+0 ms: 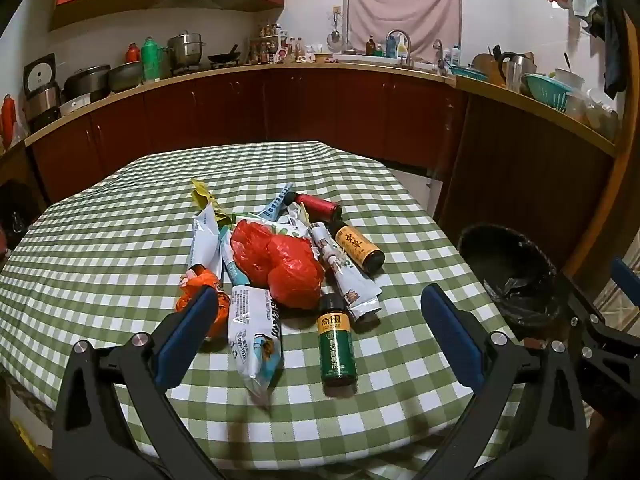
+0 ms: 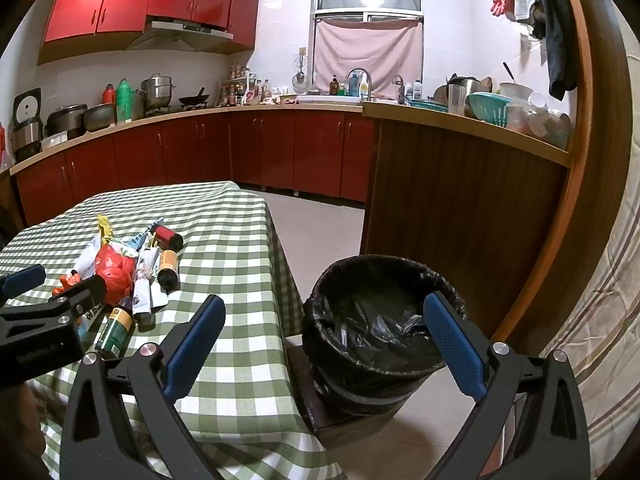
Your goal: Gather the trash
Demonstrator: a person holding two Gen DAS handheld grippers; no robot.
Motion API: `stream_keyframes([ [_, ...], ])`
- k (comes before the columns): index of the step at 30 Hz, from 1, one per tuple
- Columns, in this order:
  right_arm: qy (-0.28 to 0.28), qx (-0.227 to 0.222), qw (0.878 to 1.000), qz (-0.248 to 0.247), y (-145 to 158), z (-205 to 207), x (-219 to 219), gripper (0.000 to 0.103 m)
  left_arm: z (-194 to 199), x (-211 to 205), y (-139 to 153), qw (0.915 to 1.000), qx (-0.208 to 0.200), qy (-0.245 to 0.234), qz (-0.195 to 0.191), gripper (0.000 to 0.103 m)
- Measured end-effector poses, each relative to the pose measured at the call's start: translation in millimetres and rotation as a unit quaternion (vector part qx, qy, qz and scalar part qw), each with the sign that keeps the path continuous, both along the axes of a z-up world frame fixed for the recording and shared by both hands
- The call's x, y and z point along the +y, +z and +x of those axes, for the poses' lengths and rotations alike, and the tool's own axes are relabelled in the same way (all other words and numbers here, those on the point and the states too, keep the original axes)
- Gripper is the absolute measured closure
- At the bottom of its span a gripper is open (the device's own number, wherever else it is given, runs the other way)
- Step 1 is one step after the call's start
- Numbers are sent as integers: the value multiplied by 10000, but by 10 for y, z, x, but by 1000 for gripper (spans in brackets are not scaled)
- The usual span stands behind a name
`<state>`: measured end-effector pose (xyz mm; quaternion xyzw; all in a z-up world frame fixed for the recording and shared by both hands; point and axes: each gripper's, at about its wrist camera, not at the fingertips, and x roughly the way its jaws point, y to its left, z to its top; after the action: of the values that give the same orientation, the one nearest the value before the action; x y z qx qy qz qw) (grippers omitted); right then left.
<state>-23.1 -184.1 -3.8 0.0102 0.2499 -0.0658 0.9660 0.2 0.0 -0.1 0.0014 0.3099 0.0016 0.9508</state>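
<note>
We list a surface (image 1: 100, 240) under a green-and-white checked cloth, bearing one heap of trash near its middle. Heap contents: a crumpled red plastic bag (image 1: 280, 260) at the centre; a white snack wrapper (image 1: 256, 336) lying in front of it; a green bottle (image 1: 337, 344) on its side just right of that wrapper; a brown bottle (image 1: 360, 250) and a red bottle (image 1: 318, 205) at the far right of the heap; a white tube (image 1: 346, 280) between the bag and the brown bottle; an orange wrapper (image 1: 200, 294) at the left edge. Our left tool (image 1: 320, 320) hangs over the near side of the heap, released, fingers spread wide, touching nothing. Our right tool (image 2: 324, 340) is likewise released and holds nothing, pointing between the surface edge and a bin (image 2: 376, 320) with a black liner, which stands on the floor just beside the surface.
</note>
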Motion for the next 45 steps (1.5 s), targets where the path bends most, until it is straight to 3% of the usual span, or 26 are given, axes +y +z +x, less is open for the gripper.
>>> stream_keyframes([
  [45,2,0,10000,11,-15,1,-4,6,-30,22,14,9999,-80,68,27,4],
])
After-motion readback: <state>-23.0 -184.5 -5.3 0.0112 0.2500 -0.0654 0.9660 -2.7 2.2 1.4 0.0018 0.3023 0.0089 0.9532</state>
